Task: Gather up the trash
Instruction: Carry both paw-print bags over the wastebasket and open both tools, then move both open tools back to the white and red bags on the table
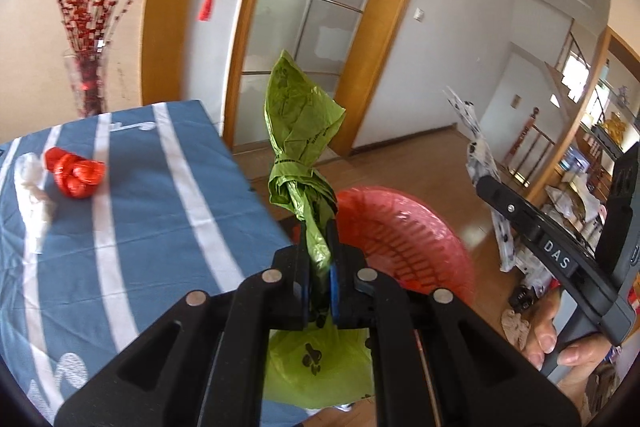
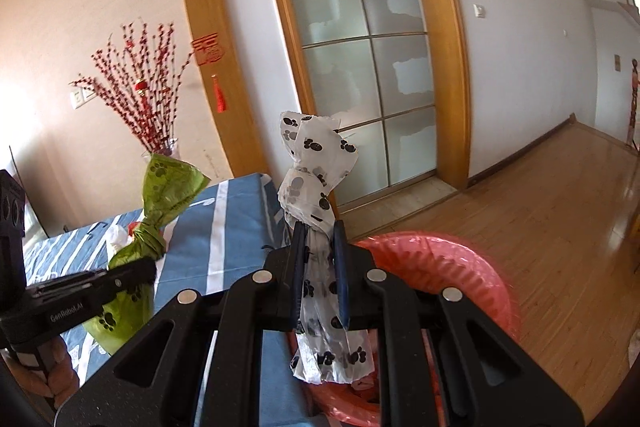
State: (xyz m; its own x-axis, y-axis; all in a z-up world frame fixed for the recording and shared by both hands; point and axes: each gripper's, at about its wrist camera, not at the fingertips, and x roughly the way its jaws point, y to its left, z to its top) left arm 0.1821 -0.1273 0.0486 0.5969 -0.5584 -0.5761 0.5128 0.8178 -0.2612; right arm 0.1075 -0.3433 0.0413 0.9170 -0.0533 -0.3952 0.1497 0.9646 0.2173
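My left gripper (image 1: 319, 247) is shut on a knotted green paw-print bag (image 1: 298, 131), held in the air near the table's right edge, beside the red bin (image 1: 424, 239). My right gripper (image 2: 318, 247) is shut on a white paw-print bag (image 2: 314, 163), held above the red bin (image 2: 460, 267). The green bag (image 2: 160, 187) and left gripper (image 2: 140, 271) show at left in the right wrist view; the white bag (image 1: 480, 163) shows at right in the left wrist view. A red crumpled bag (image 1: 76, 173) and a white bag (image 1: 32, 187) lie on the table.
The table has a blue cloth with white stripes (image 1: 140, 207). A glass vase of red branches (image 1: 86, 83) stands at its far edge. A frosted sliding door (image 2: 360, 67) is behind. Wooden floor (image 2: 540, 207) stretches to the right, with furniture and clutter (image 1: 580, 167) beyond.
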